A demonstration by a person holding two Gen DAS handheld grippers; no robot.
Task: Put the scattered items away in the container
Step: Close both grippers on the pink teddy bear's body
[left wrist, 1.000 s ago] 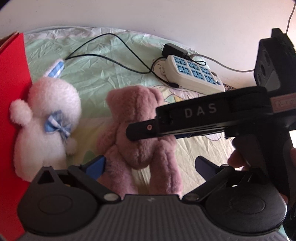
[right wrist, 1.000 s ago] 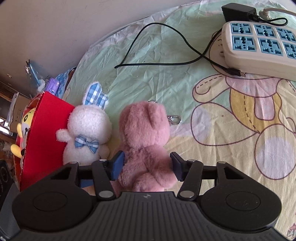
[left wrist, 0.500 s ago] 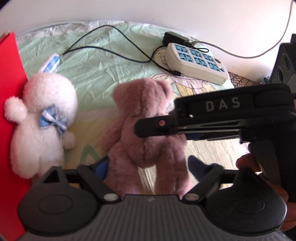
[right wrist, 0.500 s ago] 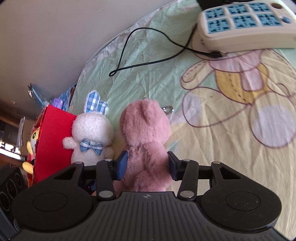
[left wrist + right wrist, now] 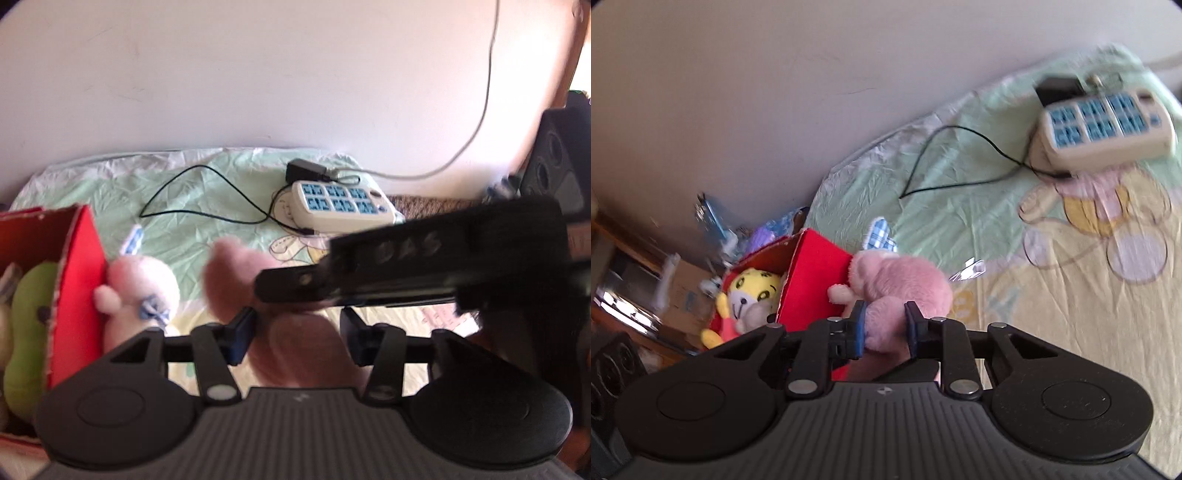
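My right gripper (image 5: 884,328) is shut on the pink teddy bear (image 5: 905,280) and holds it lifted and tilted left, beside the red box (image 5: 812,269). In the left wrist view the bear (image 5: 295,339) sits between the open fingers of my left gripper (image 5: 297,332), with the right gripper's black body crossing in front. The white bunny (image 5: 144,291) with a blue bow lies against the red box (image 5: 77,288). The box holds a green plush (image 5: 29,332) and a yellow tiger plush (image 5: 750,295).
A white power strip (image 5: 340,203) with a black adapter and a black cable (image 5: 207,206) lies at the far side of the cartoon sheet. A black speaker (image 5: 561,173) stands at the right. Clutter sits beyond the box on the left.
My right gripper has lifted the pink bear off the sheet and swung it left toward the red box. The left gripper has pulled back and up, so the box's inside now shows.
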